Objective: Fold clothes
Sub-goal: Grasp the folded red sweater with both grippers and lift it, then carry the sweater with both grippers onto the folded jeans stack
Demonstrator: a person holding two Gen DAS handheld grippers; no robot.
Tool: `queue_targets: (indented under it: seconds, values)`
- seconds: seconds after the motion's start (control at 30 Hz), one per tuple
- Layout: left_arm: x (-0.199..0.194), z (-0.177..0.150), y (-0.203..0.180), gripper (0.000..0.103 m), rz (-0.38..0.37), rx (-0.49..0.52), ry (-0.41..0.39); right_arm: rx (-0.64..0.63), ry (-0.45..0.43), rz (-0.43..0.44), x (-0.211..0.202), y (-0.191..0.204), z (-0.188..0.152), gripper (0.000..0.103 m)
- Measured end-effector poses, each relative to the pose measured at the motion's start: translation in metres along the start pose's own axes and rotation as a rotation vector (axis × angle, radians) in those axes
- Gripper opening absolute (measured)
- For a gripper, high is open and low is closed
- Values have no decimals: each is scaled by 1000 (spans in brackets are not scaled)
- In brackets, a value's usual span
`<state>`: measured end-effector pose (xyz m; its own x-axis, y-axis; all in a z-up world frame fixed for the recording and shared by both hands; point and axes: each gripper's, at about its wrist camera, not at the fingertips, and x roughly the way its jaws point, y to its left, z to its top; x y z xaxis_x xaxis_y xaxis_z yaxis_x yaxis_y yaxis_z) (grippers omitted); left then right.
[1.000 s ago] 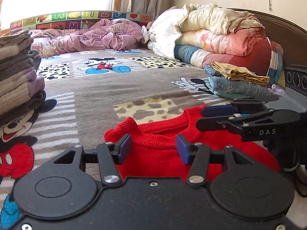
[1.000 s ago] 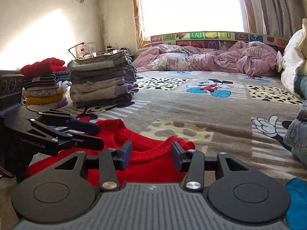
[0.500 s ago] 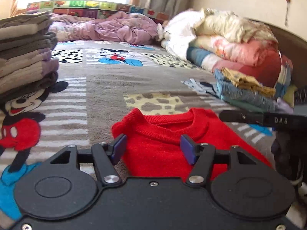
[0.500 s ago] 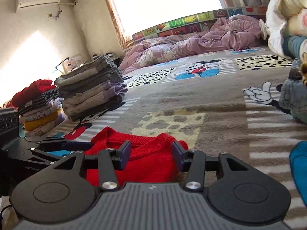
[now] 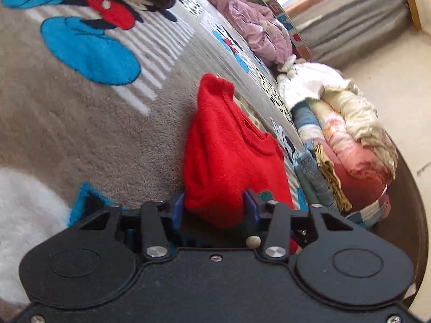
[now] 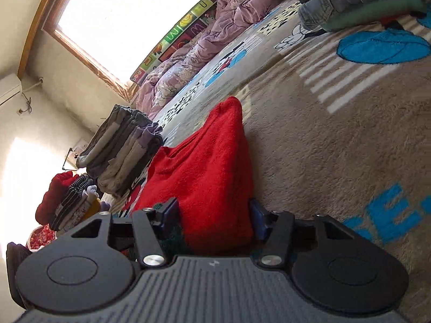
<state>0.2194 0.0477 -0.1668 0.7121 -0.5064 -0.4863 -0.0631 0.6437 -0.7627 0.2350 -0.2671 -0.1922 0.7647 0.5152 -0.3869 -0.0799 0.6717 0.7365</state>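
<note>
Both cameras are rolled way over, so the bed surface runs on a diagonal in each view. The left gripper (image 5: 214, 210) has its blue pads (image 5: 177, 210) about halfway closed, with a bunched fold of the red sweater (image 5: 229, 156) filling the gap and both pads pressed against the knit. From there the sweater stretches up the middle of the frame, its ribbed neckline showing as a curve toward center right. Under it is the brown cartoon-print blanket (image 5: 89, 134), which takes up the left half of the frame.

Same story on the other side: the right gripper (image 6: 215, 215) is part-closed on a thick wad of the red sweater (image 6: 210, 161), fabric packed between the pads (image 6: 256, 215) from one side to the other. The sweater rises to a peak near the center of the frame, with the blanket (image 6: 336, 148) spread over the whole right side.

Other stuff around: a stack of folded grey and purple clothes (image 6: 124, 150) at center left of the right view, and a smaller pile topped with something red (image 6: 64, 202) at lower left. The crumpled purple quilt (image 6: 204, 43) sits under the window at the top. In the left view, the rolled bedding pile (image 5: 347, 140) and folded jeans (image 5: 315, 177) sit at the right.
</note>
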Motion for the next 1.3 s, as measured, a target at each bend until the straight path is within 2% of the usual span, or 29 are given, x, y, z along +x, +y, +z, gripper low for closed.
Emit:
queue_targets:
  seconds: [0.03,0.13,0.27,0.37,0.4,0.43,0.47,0.5,0.53,0.57,0.63,0.73,0.8,0.87,0.97,1.07,1.1,1.13,1.23,1.3]
  values:
    - [-2,-3,-2,31,1,-25,-3,27,0,-2,1,-4,2,39]
    - [-13,-13,-9,27,3,-84,-5,79,0,-8,-2,-9,3,29]
    - [-51,-44,-7,26,-12,-132,48,133,5,-7,-35,-6,-10,28]
    - [-89,-79,16,28,-35,-192,140,165,65,20,-85,-11,-46,28]
    - [-101,-88,23,33,-37,-193,159,168,88,28,-101,-13,-59,28]
    - [-110,-94,27,40,-29,-165,149,174,87,37,-117,-17,-70,30]
    - [-120,-99,31,43,-21,-138,137,180,86,46,-133,-20,-80,33]
    - [-128,-100,32,46,-17,-122,106,170,57,28,-144,-22,-86,42]
    - [-130,-97,33,52,-24,-125,93,149,21,15,-149,-22,-84,57]
    - [-129,-92,32,54,-38,-127,83,126,-15,2,-155,-22,-82,62]
    - [-123,-80,20,55,-36,-49,46,92,-43,11,-150,-22,-72,64]
    - [-103,-66,3,55,-35,63,28,72,-8,29,-128,-22,-64,64]
    - [-84,-62,1,55,-6,82,39,59,22,32,-111,-21,-60,65]
    - [-69,-62,4,55,10,54,52,57,38,41,-99,-21,-60,66]
    - [-65,-67,9,54,-21,49,37,40,58,45,-85,-12,-59,68]
    - [-63,-68,15,44,-63,8,48,-4,65,53,-78,-6,-68,62]
    - [-62,-67,16,38,-80,-14,58,-13,63,60,-76,-5,-71,52]
    - [-63,-68,16,36,-88,-21,63,10,60,78,-77,-8,-73,45]
    - [-67,-68,12,31,-130,-45,79,64,46,123,-81,-14,-76,34]
    - [-70,-66,5,31,-162,-50,93,118,24,160,-91,-18,-76,32]
